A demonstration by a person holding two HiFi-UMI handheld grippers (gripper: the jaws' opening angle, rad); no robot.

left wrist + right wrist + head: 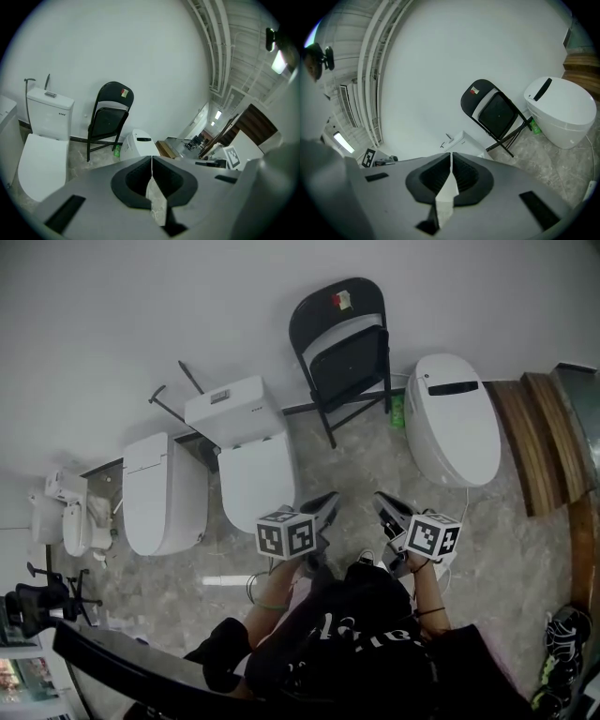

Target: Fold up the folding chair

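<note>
A black folding chair (342, 348) leans against the white wall with its seat tipped up close to the backrest; a small red and white sticker sits on the backrest top. The chair (108, 119) shows ahead left in the left gripper view, and the chair (497, 112) shows right of centre in the right gripper view. Both grippers hang well short of it, side by side in front of the person. My left gripper (330, 505) is shut with nothing between its jaws. My right gripper (384, 505) is likewise shut and empty.
White toilets stand along the wall: one with a cistern (246, 442) left of the chair, another (164, 491) further left, and an oval one (455, 418) to the right. A small green bottle (397, 412) stands by the chair's legs. Wooden steps (534, 442) rise at right.
</note>
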